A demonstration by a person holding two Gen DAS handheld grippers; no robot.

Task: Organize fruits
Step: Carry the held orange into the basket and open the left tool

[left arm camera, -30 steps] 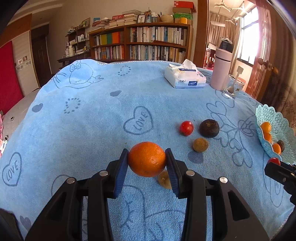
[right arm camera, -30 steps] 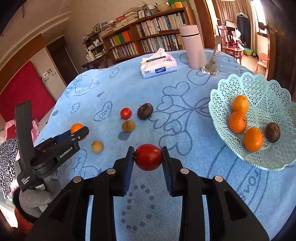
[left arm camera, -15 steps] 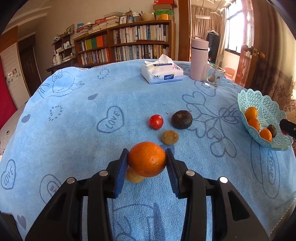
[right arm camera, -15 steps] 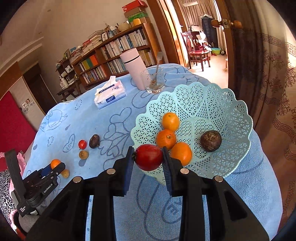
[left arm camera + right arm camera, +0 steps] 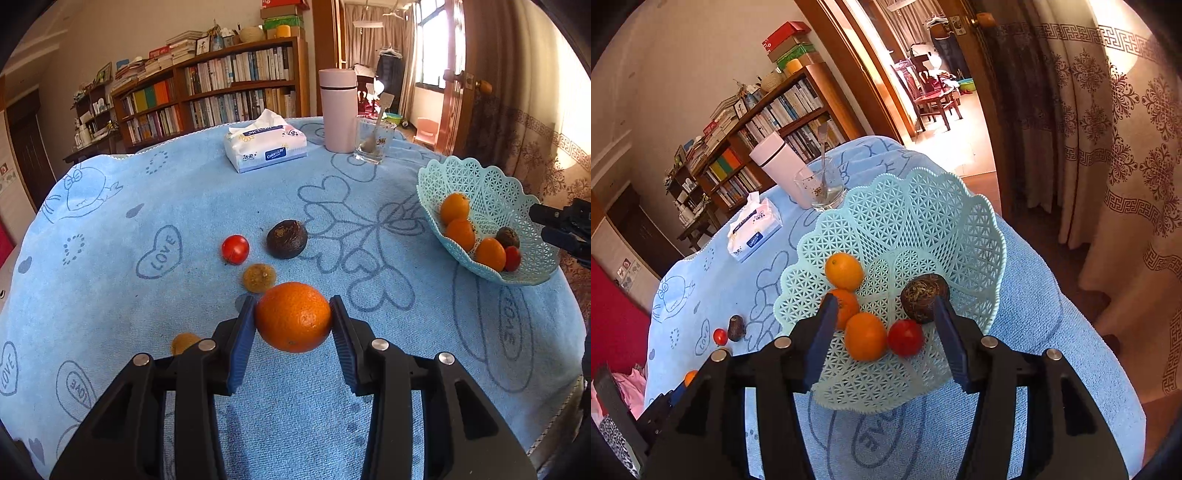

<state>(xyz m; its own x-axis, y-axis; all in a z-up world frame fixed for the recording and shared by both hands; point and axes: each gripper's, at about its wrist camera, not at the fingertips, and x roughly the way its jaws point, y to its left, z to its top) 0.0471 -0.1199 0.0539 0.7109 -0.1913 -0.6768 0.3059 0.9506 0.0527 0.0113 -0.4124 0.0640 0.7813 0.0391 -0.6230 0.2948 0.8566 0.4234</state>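
Tomato [image 5: 905,337] lies free in the lattice basket [image 5: 964,229] between the right gripper's [image 5: 884,314] just-opened, spread jaws, while the left gripper [image 5: 293,319] pinches an orange [image 5: 293,316].

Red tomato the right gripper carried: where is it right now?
The tomato lies in the basket, below the open right gripper, between an orange and a dark brown fruit in the right wrist view.

Orange [image 5: 293,316], between the left jaws: dimpled, matt peel. Jaw pads: ribbed blue rubber-like facing on black matt plastic. Tablecloth [image 5: 192,206], beneath: blue terry cloth, nubby. Basket [image 5: 923,221], ahead of the right jaws: pale green plastic lattice. Tomato [image 5: 905,337] inside: smooth, glossy skin.
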